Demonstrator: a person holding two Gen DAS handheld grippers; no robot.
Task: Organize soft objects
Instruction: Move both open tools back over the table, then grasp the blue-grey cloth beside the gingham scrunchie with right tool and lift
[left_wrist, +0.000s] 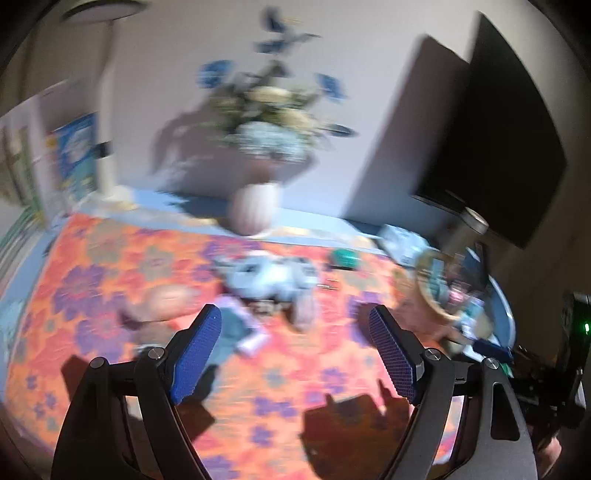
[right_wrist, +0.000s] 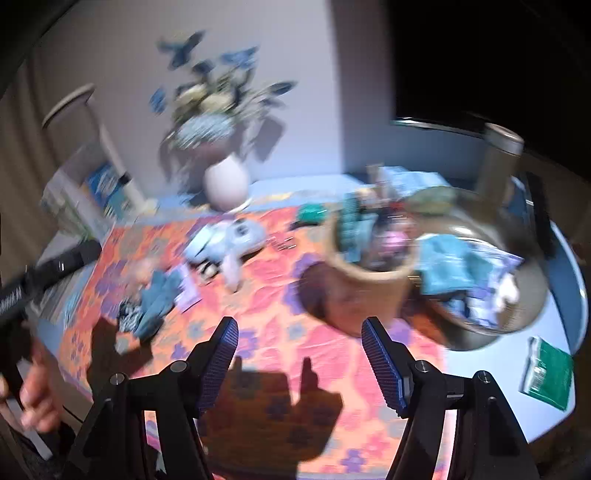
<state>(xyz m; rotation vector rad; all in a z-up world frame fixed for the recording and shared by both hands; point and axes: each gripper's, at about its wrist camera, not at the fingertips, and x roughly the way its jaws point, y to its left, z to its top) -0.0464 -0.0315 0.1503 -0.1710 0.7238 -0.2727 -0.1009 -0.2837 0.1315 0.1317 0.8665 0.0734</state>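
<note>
Left wrist view: your left gripper (left_wrist: 295, 314) has its two blue fingers (left_wrist: 195, 354) spread wide with nothing between them, above the flowered cloth (left_wrist: 280, 373) on the bench (right_wrist: 554, 332). Just past the tips lies one teal cloth (left_wrist: 231, 332), then one pale blue soft toy (left_wrist: 269, 277). Right wrist view: your right gripper (right_wrist: 299, 326) is also spread wide and empty. Ahead to its right stands one woven basket (right_wrist: 369, 291) stuffed with soft things, beside one big bowl (right_wrist: 517, 317) holding more cloths. One white vase (right_wrist: 226, 186) of flowers stands at the back, and one green packet (right_wrist: 548, 373) lies on the bench edge.
</note>
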